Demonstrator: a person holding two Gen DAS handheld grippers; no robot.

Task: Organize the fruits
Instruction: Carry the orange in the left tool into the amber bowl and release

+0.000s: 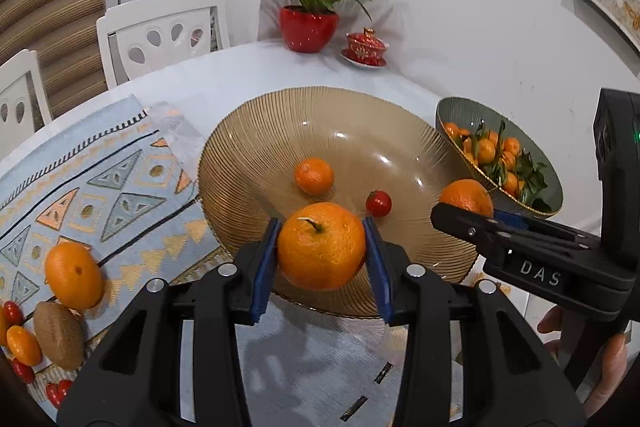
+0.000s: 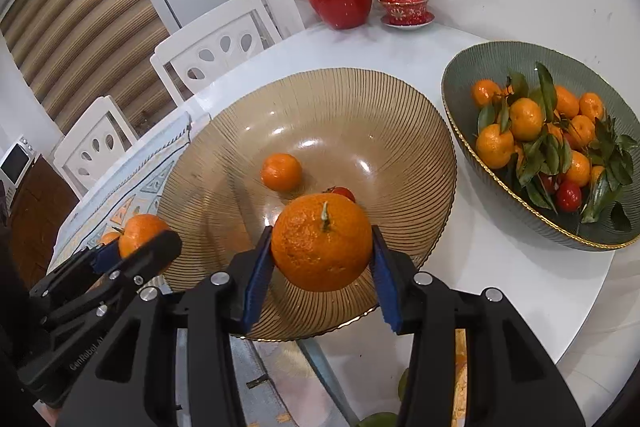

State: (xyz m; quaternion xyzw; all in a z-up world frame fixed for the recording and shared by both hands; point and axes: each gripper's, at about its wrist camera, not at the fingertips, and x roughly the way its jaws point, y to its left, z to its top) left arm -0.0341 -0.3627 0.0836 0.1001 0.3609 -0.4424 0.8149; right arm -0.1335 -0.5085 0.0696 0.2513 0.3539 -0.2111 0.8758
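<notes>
My left gripper is shut on a large orange with a short stem, held over the near rim of the ribbed amber glass bowl. My right gripper is shut on a second stemmed orange above the same bowl, to the right of the left one. In the bowl lie a small tangerine and a cherry tomato. On the patterned mat at the left rest an orange, a kiwi, a kumquat and cherry tomatoes.
A green bowl with leafy tangerines and cherry tomatoes stands right of the amber bowl. At the back of the white table stand a red plant pot and a red lidded cup. White chairs line the far left edge.
</notes>
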